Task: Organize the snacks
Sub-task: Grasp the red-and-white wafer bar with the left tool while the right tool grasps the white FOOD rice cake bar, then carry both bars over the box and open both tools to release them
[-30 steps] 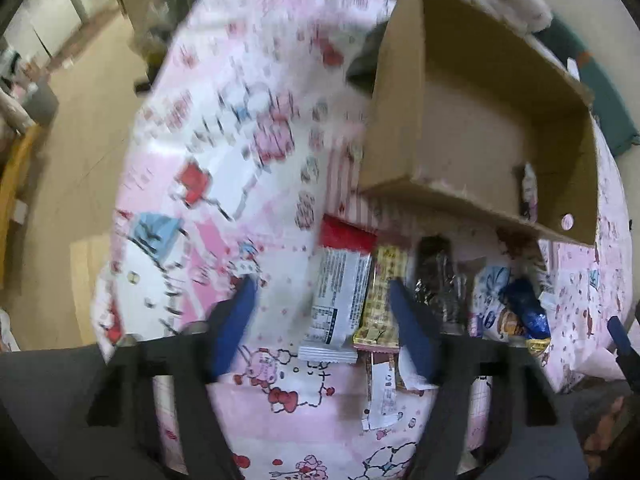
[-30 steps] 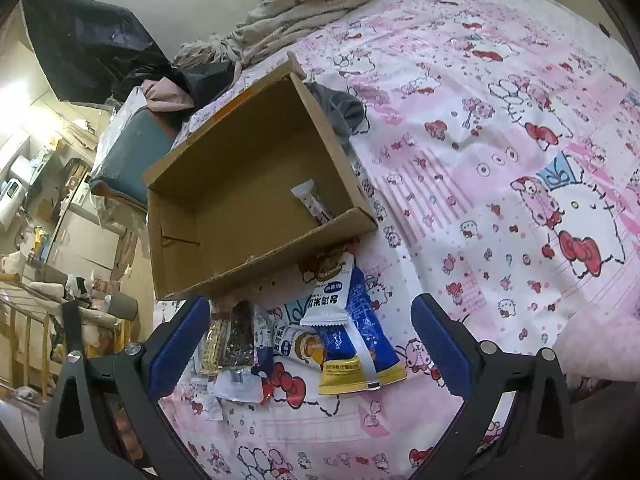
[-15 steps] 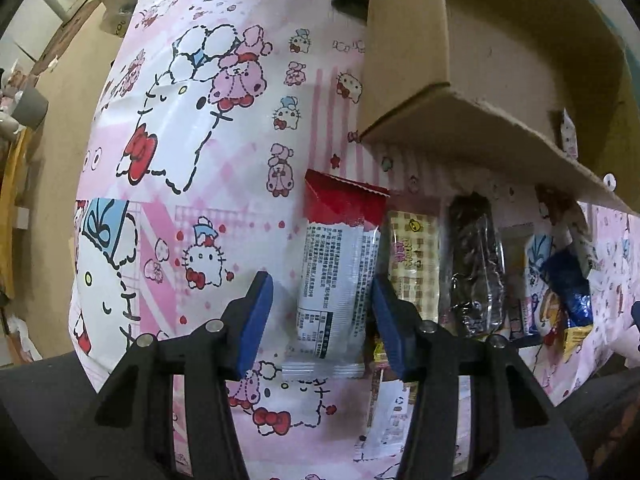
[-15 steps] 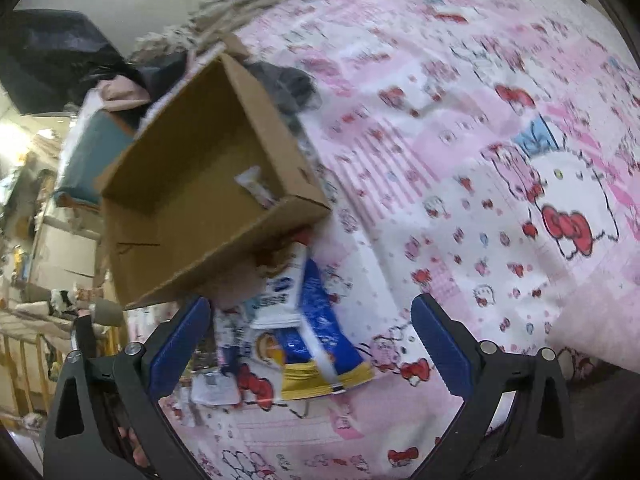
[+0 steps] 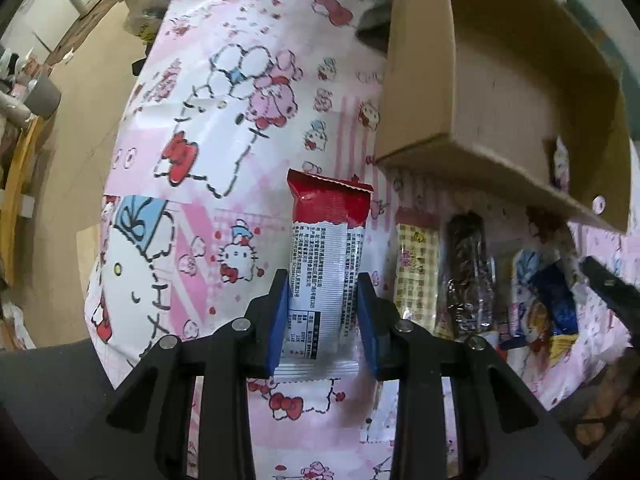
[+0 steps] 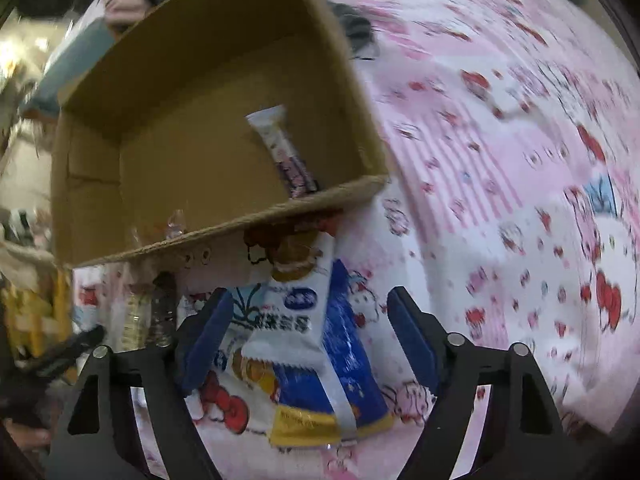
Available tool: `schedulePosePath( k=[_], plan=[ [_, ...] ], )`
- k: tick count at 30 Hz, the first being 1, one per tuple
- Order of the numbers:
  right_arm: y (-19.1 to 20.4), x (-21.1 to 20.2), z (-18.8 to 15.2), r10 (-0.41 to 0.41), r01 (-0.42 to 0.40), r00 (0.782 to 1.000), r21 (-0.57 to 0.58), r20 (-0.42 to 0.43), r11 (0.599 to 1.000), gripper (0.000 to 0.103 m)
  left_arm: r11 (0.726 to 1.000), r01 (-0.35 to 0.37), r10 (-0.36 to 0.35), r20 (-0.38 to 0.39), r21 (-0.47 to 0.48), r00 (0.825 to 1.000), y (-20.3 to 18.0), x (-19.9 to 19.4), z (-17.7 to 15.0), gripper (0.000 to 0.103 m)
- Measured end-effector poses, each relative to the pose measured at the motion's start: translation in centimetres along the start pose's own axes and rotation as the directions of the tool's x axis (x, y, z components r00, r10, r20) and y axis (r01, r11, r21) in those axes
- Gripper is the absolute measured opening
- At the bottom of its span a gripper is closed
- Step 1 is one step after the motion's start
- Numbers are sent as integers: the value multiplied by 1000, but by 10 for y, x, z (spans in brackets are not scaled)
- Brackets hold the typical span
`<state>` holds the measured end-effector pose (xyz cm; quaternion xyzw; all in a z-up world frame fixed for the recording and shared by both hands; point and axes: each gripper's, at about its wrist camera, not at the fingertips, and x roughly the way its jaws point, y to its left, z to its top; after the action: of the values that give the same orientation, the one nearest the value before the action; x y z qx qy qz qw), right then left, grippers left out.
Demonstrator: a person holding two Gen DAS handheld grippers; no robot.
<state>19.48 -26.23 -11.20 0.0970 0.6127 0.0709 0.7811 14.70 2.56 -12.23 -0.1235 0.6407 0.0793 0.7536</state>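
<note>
Bedsheet, pink with cartoon cats, holds a box and snacks. Left gripper pinches a red packet; right gripper, spread, straddles a blurred blue packet.

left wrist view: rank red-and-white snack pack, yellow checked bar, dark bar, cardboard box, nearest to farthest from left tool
1. red-and-white snack pack, between the left tool fingers
2. yellow checked bar, just right
3. dark bar, further right
4. cardboard box, beyond, upper right
</note>
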Motion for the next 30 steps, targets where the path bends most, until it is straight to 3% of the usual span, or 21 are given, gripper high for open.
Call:
schedulePosePath(
  k=[4, 6, 7, 16, 24, 30],
  plan=[
    [12, 14, 3, -37, 36, 999, -57, -12, 998, 68, 999, 28, -27, 20, -31, 999, 9, -13, 2, 28],
    [18, 19, 1, -58, 55, 998, -95, -25, 994, 43, 998, 38, -37, 31, -40, 999, 10, -17, 0, 28],
    [19, 19, 0, -66, 64, 998, -105, -22, 992, 37, 998, 42, -40, 32, -39, 999, 11, -18, -1, 28],
    [7, -27, -15, 66, -64, 997, -56, 36, 996, 35, 997, 58, -55, 51, -45, 997, 15, -17, 8, 28],
    [12, -60, -46, 178, -177, 983, -34, 36, 984, 35, 998, 47, -44, 66, -44, 997, 16, -25, 2, 28],
    [2, -83, -50, 235, -232, 969, -38, 78, 972, 35, 995, 88, -82, 113, -45, 990, 20, -50, -2, 28]
  ],
)
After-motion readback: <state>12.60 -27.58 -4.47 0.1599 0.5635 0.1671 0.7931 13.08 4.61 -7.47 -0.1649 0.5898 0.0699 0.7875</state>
